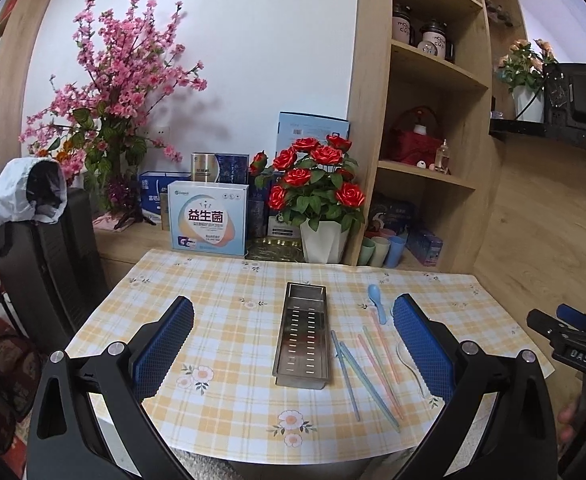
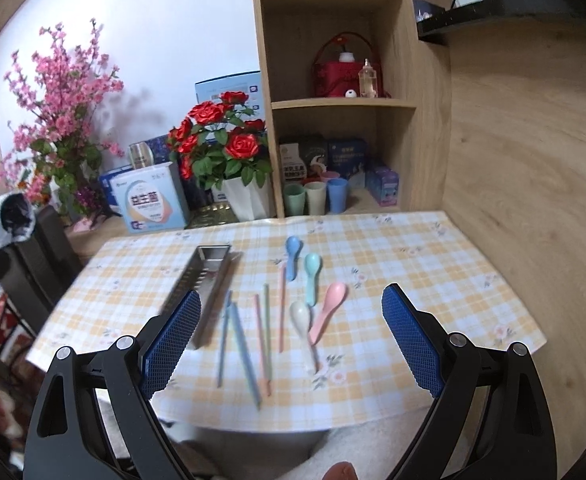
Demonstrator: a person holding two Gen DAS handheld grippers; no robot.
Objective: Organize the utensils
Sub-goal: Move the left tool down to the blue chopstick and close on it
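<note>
Both the left claw [image 1: 293, 344] and the right claw [image 2: 291, 336] are hovering wide open and empty over the surface [image 2: 413, 256], with the steel tray [image 1: 303, 336] waiting ahead, probably so the chopsticks [image 2: 245, 356] and spoons [image 2: 313, 276] beside it can go in.

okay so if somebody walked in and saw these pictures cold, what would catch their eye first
Probably the red roses in a white pot at the back of the checked table, with tall pink blossoms further left against the wall. Next, the metal tray lying mid-table, with pastel chopsticks and four spoons spread out loose to its right. Both grippers, left and right, hang open above the near edge, holding nothing.
</note>
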